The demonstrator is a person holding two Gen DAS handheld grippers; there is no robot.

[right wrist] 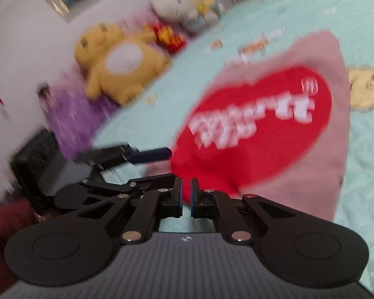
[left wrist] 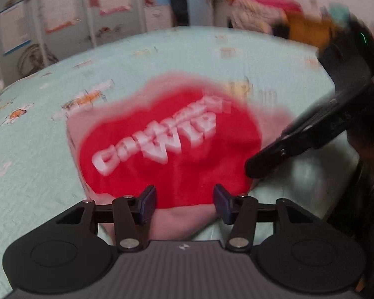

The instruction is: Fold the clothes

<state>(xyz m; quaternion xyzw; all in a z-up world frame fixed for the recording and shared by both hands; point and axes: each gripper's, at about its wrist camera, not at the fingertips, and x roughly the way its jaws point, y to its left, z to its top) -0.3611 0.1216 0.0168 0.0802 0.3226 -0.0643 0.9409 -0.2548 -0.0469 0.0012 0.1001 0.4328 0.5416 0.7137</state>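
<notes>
Noted nearest: left claw (left wrist: 184, 199) spread wide, pinching nothing, its pads on either side of the near hem of the pink garment (left wrist: 177, 149) without pressing on it. Right claw (right wrist: 186, 194) pressed together, only a thin slit left between the pads. Cannot tell whether any cloth is caught there. From the left wrist view, its tip seen low at the garment's near right corner, just to the right of the left claw.

Directly ahead of both claws: garment lying flat on the pale green bedspread (left wrist: 49, 162), red patch with white lettering (left wrist: 159, 139) facing up, pink border showing all round. Heavy blur over everything.

Further off, beyond the right claw and to its left: yellow plush toy (right wrist: 117, 67) and white plush toy (right wrist: 172, 2) against the wall, well clear of the work.

Judged as mid-fold: garment laid out and partly squared, near edge being addressed. Next move calls for closing the left claw on the near hem, matching the right at its corner, then lifting both evenly and carrying the edge away over the patch. Risk of a skewed crease if lifted unevenly.
</notes>
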